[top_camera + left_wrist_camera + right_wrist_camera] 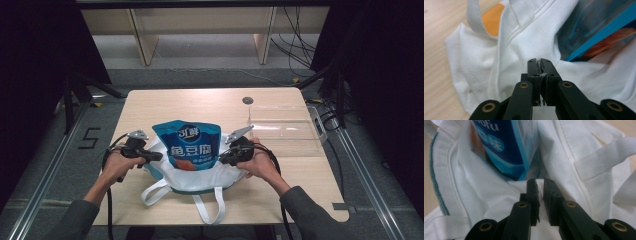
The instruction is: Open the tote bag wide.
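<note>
Pale wood worktop (pixel 150 102) carries a white tote bag (pixel 200 177), which lies between the two grippers, its straps trailing toward the person. A blue snack pouch (pixel 187 145) stands in the bag's mouth, just beyond both sets of fingers. A clear plastic box (pixel 285 131) sits past the right gripper (pixel 224 159). The left gripper (pixel 159 156) has its fingers pressed together on a fold of the bag's cloth. The right gripper's fingers pinch the bag's edge, nearly closed.
</note>
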